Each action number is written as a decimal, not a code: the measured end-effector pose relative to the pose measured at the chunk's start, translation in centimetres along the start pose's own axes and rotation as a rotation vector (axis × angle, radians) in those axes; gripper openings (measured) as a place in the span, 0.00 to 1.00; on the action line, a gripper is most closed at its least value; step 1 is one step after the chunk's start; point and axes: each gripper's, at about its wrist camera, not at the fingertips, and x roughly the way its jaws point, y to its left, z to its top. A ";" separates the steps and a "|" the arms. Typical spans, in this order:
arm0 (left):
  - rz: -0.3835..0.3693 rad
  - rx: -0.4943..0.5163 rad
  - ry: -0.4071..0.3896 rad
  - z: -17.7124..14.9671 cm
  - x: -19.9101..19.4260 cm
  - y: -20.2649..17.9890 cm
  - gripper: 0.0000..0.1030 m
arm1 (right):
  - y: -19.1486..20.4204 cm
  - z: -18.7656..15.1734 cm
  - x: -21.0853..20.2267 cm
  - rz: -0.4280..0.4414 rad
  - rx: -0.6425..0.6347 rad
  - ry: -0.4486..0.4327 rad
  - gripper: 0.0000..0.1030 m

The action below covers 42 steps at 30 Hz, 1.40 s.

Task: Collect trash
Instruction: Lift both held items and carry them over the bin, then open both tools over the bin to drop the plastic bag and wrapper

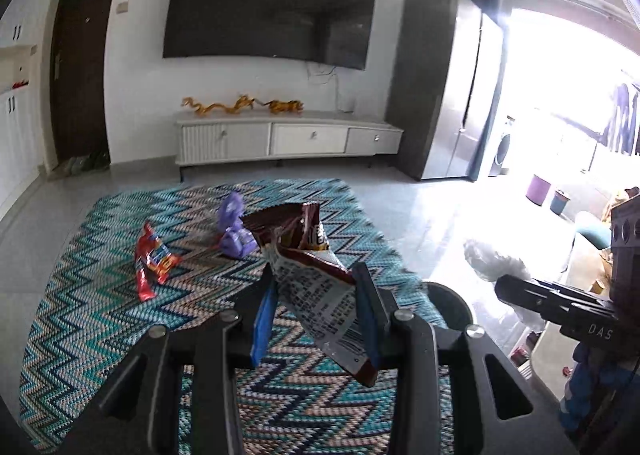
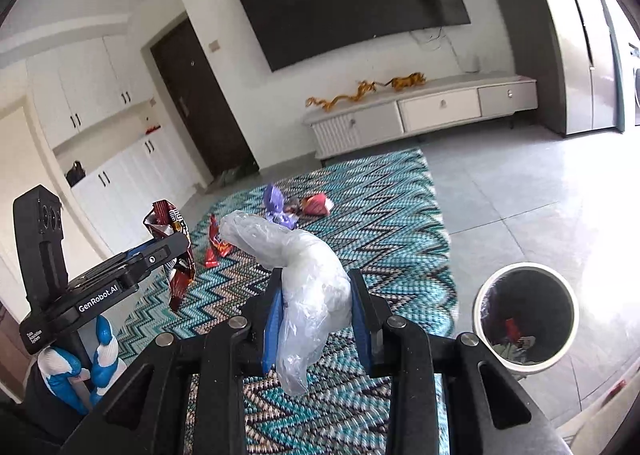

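Note:
My left gripper (image 1: 314,275) is shut on a dark brown snack wrapper (image 1: 316,279), held above the rug; it also shows in the right wrist view (image 2: 174,251). My right gripper (image 2: 316,279) is shut on a crumpled clear plastic bag (image 2: 304,279), also seen in the left wrist view (image 1: 496,259). A round white trash bin (image 2: 525,317) with trash inside stands on the tiles at the right, its rim just visible in the left wrist view (image 1: 448,291). On the rug lie a red wrapper (image 1: 154,259), a purple wrapper (image 1: 234,229) and a red-pink wrapper (image 2: 318,205).
A zigzag teal rug (image 1: 120,315) covers the floor. A white TV cabinet (image 1: 288,137) stands under a wall TV (image 1: 268,7). A grey fridge (image 1: 440,87) is at the right, with purple and blue stools (image 1: 538,189) beyond. A dark door (image 1: 80,67) is at the left.

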 end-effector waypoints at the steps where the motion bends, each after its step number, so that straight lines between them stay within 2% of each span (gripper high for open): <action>1: -0.004 0.008 -0.007 0.2 -0.4 -0.5 0.34 | -0.1 -0.1 -0.7 -0.002 0.003 -0.013 0.28; 11: -0.065 0.071 -0.058 2.8 -2.3 -4.6 0.34 | -1.9 0.2 -5.3 -0.021 0.036 -0.114 0.28; 20: -0.166 0.138 -0.054 7.6 0.4 -10.7 0.34 | -7.3 1.6 -8.3 -0.111 0.111 -0.191 0.28; 25: -0.223 0.194 0.007 9.5 5.4 -15.9 0.34 | -12.1 2.4 -8.6 -0.192 0.171 -0.209 0.28; 29: -0.248 0.239 0.086 9.5 11.4 -19.8 0.34 | -16.1 2.5 -7.2 -0.253 0.227 -0.185 0.28; 35: -0.278 0.285 0.247 6.3 21.6 -24.7 0.35 | -22.5 1.4 -2.7 -0.318 0.331 -0.077 0.28; 42: -0.306 0.295 0.386 2.4 30.6 -27.3 0.37 | -29.4 -0.5 3.7 -0.374 0.426 0.061 0.30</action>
